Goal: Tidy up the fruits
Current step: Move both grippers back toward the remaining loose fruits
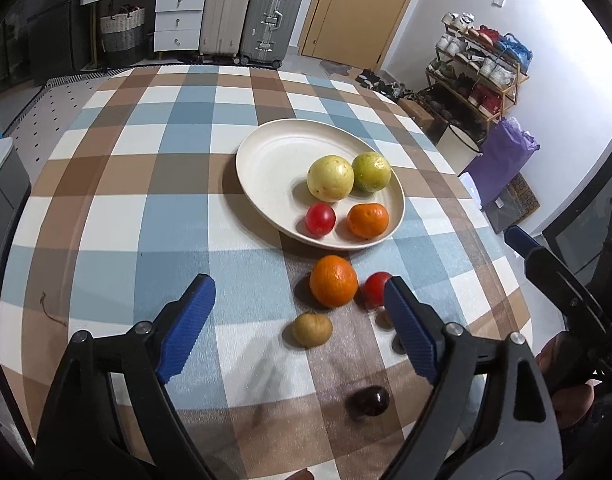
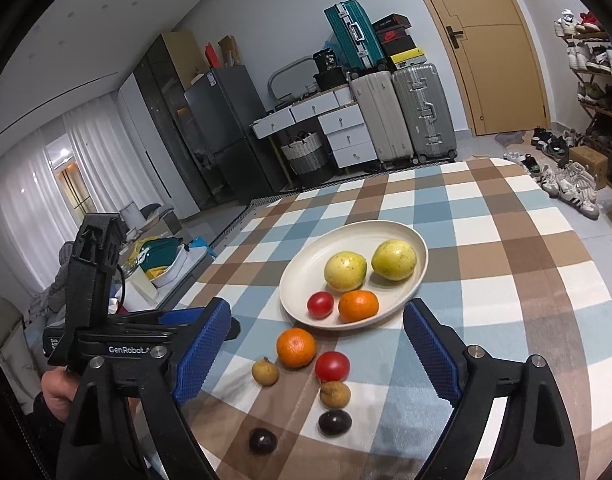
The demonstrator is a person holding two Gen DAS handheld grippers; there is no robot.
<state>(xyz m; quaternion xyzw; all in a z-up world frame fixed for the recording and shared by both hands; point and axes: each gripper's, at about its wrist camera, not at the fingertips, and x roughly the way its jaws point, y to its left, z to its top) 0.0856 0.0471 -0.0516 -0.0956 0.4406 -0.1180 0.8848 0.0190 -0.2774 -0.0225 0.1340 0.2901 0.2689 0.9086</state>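
A cream plate (image 1: 266, 160) sits on the checked tablecloth (image 1: 146, 184) and holds four fruits: two yellow-green guavas (image 1: 330, 178) side by side at the back, a small tomato (image 1: 320, 219) and a mandarin (image 1: 367, 220) at the front. On the cloth just in front of the plate lie the loose fruits: an orange (image 1: 333, 286), a second tomato (image 1: 375, 289) beside it, a brown longan (image 1: 312, 329) and a dark plum (image 1: 369, 401) nearest the table edge.

The left gripper (image 1: 300, 308) hovers over this loose group with its blue pads spread wide and nothing between them. Its right pad (image 1: 409, 332) covers part of the second tomato and most of what lies behind it — only slivers of two more fruits show there.

The right wrist view fills that gap. There the loose fruits read in full: orange (image 2: 296, 347), tomato (image 2: 332, 366), one longan (image 2: 265, 371) to the left, a second longan (image 2: 335, 394) just below the tomato, and two dark plums (image 2: 334, 422) — the other one (image 2: 262, 440) closer to the edge. The plate (image 2: 317, 256) and its guavas (image 2: 344, 271), tomato (image 2: 320, 304) and mandarin (image 2: 358, 305) appear there too.

The right gripper (image 2: 315, 354) is likewise spread wide and empty, above the same cluster. This view also catches the left gripper's body (image 2: 94, 280) and the hand (image 2: 56, 394) holding it at the left edge, while the left view shows the right gripper (image 1: 565, 292) at its right margin.
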